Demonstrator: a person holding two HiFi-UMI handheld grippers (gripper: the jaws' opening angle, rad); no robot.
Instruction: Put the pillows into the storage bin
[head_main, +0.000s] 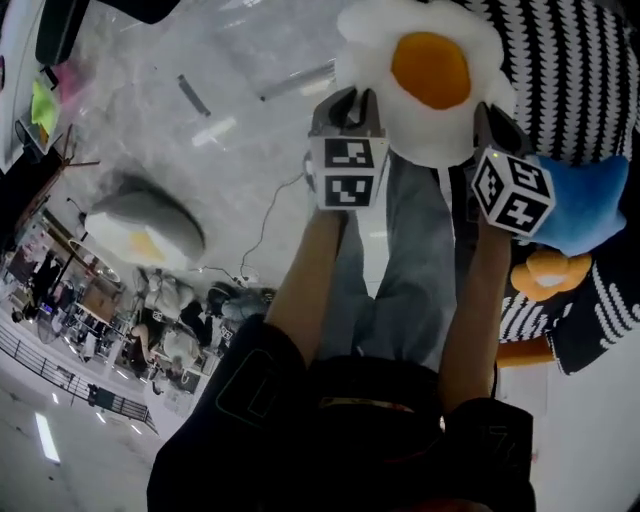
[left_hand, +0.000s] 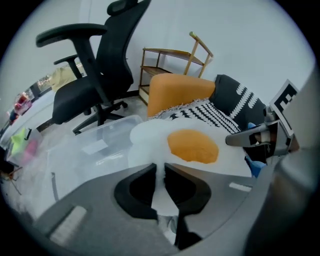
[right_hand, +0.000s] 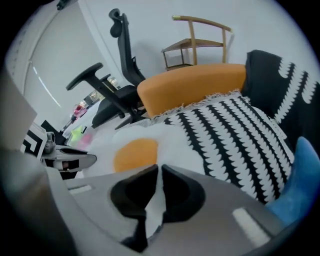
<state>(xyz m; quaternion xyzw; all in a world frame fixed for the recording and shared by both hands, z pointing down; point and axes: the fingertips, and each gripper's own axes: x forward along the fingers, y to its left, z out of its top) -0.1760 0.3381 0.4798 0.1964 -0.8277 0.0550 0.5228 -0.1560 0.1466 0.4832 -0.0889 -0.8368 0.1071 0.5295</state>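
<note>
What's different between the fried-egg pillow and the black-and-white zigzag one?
The fried-egg pillow is white with an orange yolk; the black-and-white pillow carries rows of jagged stripes. The fried-egg pillow has a wavy, lobed outline; the black-and-white pillow has a straight fringed edge. The fried-egg pillow is pinched at its rim by the left gripper and right gripper; the black-and-white pillow lies untouched. Both look soft.

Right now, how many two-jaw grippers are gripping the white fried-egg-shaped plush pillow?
2. The left gripper is shut on the white fried-egg-shaped plush pillow at its left edge in the head view; the right gripper is shut on its right edge. No further gripper shows.
</note>
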